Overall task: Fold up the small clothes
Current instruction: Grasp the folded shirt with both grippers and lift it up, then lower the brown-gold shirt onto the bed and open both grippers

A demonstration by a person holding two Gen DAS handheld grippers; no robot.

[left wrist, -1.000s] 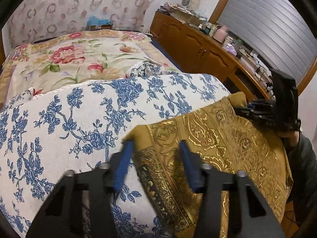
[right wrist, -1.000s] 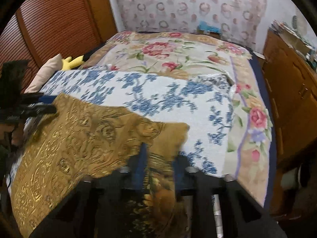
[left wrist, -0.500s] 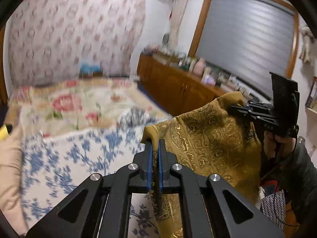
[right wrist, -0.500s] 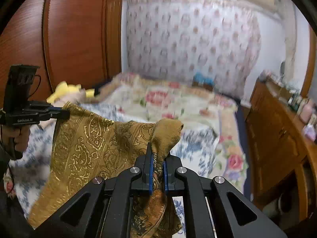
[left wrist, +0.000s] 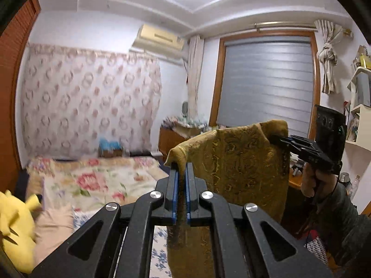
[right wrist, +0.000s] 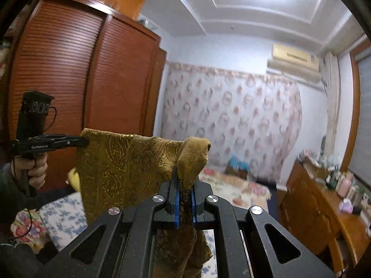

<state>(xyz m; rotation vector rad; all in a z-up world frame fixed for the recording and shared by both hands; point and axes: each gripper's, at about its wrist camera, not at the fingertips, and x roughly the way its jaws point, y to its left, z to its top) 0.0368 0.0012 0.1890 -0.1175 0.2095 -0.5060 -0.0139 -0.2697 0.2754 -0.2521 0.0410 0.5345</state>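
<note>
A golden-brown cloth with a paisley pattern (left wrist: pixel 241 162) hangs in the air above the bed, stretched between both grippers. My left gripper (left wrist: pixel 180 169) is shut on one top corner of it, the blue pads pinching the fabric. In the left wrist view the right gripper (left wrist: pixel 273 139) holds the other top corner at the right. In the right wrist view my right gripper (right wrist: pixel 184 180) is shut on a bunched corner of the cloth (right wrist: pixel 120 166), and the left gripper (right wrist: pixel 84 141) grips the far corner at the left. The cloth's lower edge is hidden behind the gripper frames.
Below lies a bed with a floral cover (left wrist: pixel 97 180) and a blue-flowered white sheet (right wrist: pixel 62 215). A yellow plush toy (left wrist: pixel 14 227) and a pillow (left wrist: pixel 53 227) lie at the left. A wooden wardrobe (right wrist: pixel 69 74) stands left, a cluttered wooden dresser (right wrist: pixel 320 199) right, beside a shuttered window (left wrist: pixel 266 85).
Both grippers closed on the cloth's corners and rose from the bed, lifting the cloth until it hangs upright between them. The views tilted up from the bed to the walls and ceiling.
</note>
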